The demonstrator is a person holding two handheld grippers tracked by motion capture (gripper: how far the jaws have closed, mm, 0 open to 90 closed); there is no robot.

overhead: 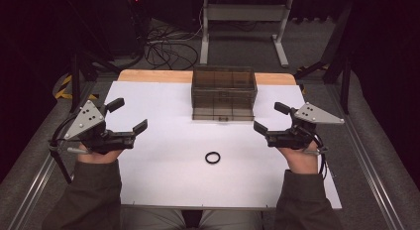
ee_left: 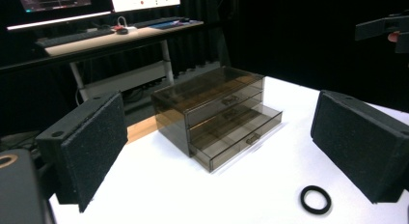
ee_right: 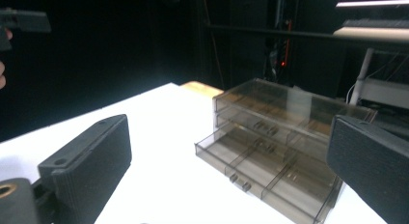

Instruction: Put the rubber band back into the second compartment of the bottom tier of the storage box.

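A smoky clear drawer box (overhead: 224, 92) stands at the back middle of the white table (overhead: 163, 165). Its bottom drawer (ee_left: 241, 134) is pulled part way out and looks empty (ee_right: 263, 168). A small black ring (overhead: 212, 157) lies flat on the table in front of the box, also low in the left gripper view (ee_left: 316, 199). My left gripper (overhead: 128, 116) hovers at the table's left side, jaws wide apart, holding nothing. My right gripper (overhead: 271, 118) hovers at the right side, also open and empty. The ring lies between the two, nearer the person.
A wooden strip (overhead: 148, 75) edges the table's far side. Beyond it stand a metal desk frame (overhead: 242, 27) and loose cables (overhead: 166, 46) on the floor. Metal rails (overhead: 369, 165) run along both sides of the table. A desk with monitors (ee_left: 96, 21) stands behind.
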